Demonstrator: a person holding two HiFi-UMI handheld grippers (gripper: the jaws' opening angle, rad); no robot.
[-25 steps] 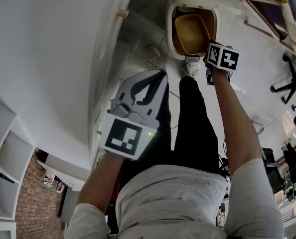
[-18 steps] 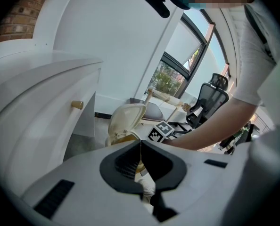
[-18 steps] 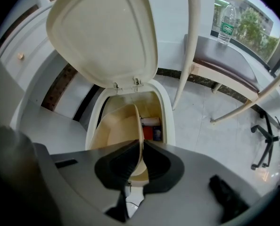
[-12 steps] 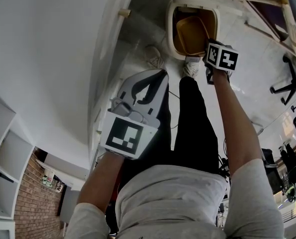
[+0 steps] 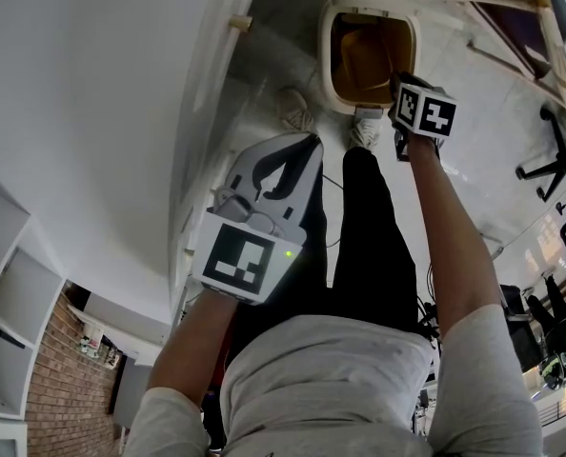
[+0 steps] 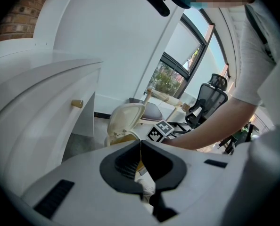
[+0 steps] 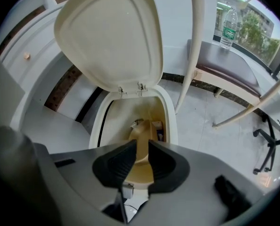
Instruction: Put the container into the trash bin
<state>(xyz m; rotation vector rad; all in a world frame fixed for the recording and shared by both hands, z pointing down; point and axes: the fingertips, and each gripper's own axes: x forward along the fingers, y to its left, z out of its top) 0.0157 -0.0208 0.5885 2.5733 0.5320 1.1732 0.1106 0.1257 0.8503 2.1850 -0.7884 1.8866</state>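
Right gripper [image 7: 142, 147] has its jaws only a little apart, and they seem to pinch the rim of the tan container [image 7: 143, 130]. It hangs inside the mouth of the trash bin [image 7: 170, 114], at twelve o'clock from the person, under the raised lid [image 7: 109, 32]. I judge this is the drop step: next the jaws need to spread. Left gripper [image 6: 140, 145], at seven o'clock from the bin, is pressed together and empty.
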